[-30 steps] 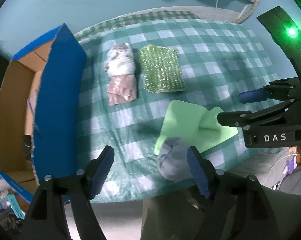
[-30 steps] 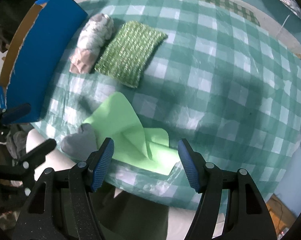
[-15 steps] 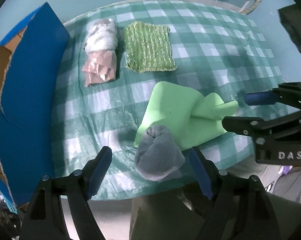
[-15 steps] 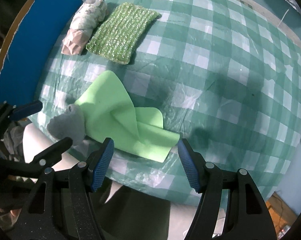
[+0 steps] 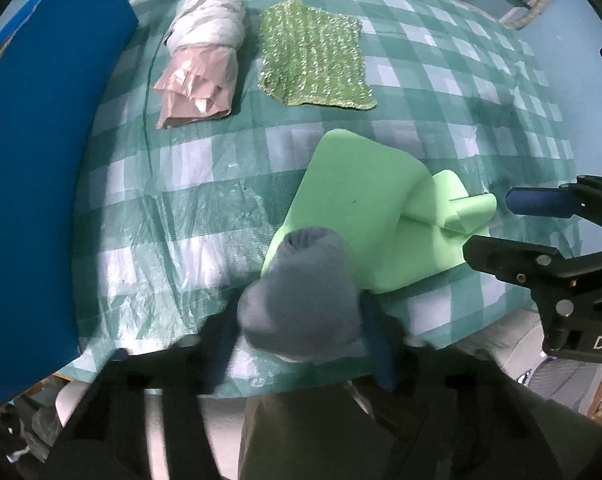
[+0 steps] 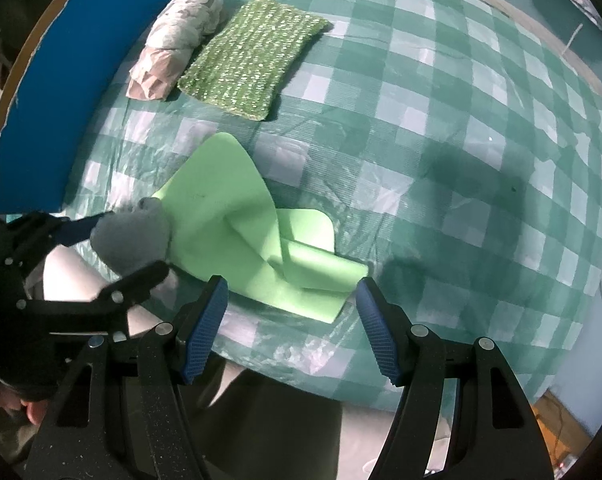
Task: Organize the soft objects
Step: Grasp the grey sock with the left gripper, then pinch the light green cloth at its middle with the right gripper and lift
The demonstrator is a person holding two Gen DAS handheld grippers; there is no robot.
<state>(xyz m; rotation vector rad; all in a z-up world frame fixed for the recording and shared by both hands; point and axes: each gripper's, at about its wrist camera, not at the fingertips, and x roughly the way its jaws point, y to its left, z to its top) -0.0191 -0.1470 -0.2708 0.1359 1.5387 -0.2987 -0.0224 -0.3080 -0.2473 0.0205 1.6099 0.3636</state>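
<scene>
Covering the bench, a glossy green-and-white checked cloth (image 6: pixel 441 92) carries a blue-faced cardboard box (image 5: pixel 41 168), a creased smooth green foam sheet (image 6: pixel 229 216), a glittery knitted pad (image 6: pixel 253 56) and a crinkly plastic-wrapped roll (image 5: pixel 205 56). Fuzzy and rounded, the grey sock ball (image 5: pixel 301 292) sits at the near edge on the sheet's corner, gripped by the left gripper (image 5: pixel 301 344) – its jaws are blurred. Spread open, the right gripper (image 6: pixel 291 328) hovers over the sheet's folded end; its body reads "DA".

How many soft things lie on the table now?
4: grey sock near the front edge, green foam sheet beside it, sparkly green cloth and rolled bag bundle farther back.

The checked green tablecloth (image 6: pixel 441 128) carries a glittery green cloth (image 6: pixel 253 56), rolled bundle (image 6: pixel 177 44), and green foam sheet (image 6: pixel 237 216).
</scene>
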